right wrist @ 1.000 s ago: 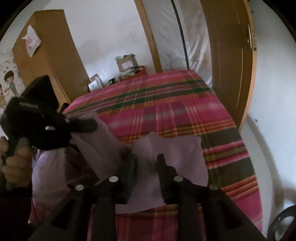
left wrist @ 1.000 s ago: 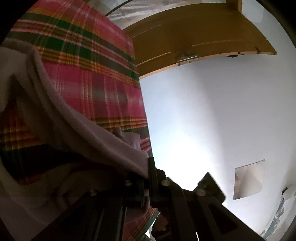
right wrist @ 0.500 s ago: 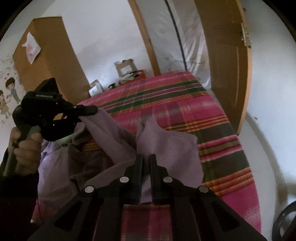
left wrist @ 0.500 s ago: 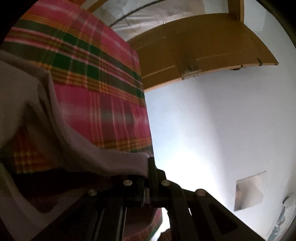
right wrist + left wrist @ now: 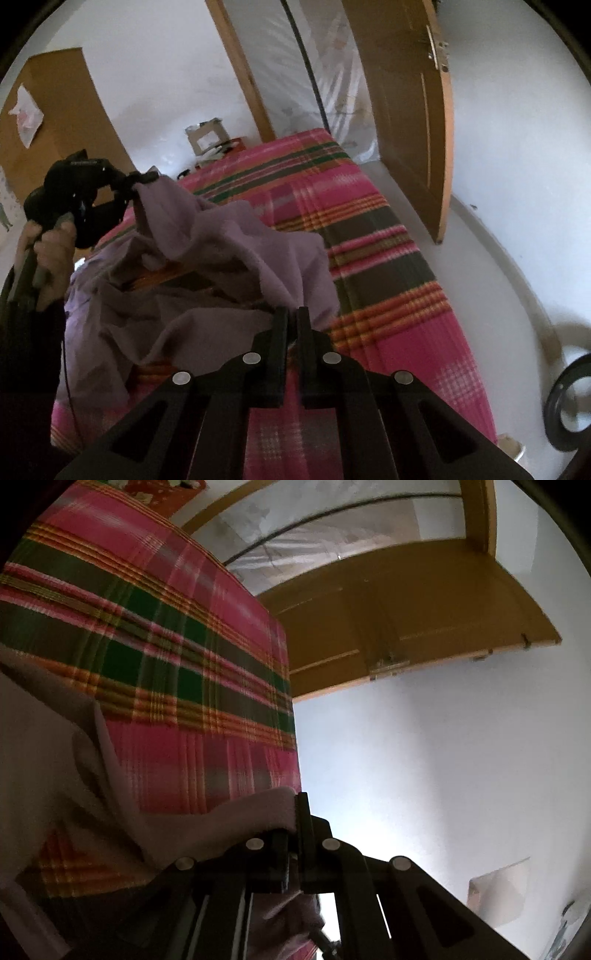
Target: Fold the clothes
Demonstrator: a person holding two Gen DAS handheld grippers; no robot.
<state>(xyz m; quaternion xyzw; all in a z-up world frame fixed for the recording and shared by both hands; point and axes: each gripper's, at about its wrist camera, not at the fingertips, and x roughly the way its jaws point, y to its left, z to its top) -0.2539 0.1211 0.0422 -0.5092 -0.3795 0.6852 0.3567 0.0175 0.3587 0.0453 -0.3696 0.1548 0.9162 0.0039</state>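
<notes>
You have the lilac garment (image 5: 207, 280) lifted off the plaid bed (image 5: 388, 258), pinched at two points so it hangs between them and its edges can be found. Your right gripper (image 5: 291, 325) has its jaws pressed together on a fold of cloth at the garment's 5 o'clock side. Your left gripper (image 5: 142, 179), held in your left hand (image 5: 48, 254) at 10 o'clock in the right wrist view, pinches another edge higher up; in its own view the jaws are likewise closed on pale cloth. The middle sags in crumpled folds onto the bed, so no neat fold shows. The door (image 5: 413, 110) stands open at 1 o'clock.
</notes>
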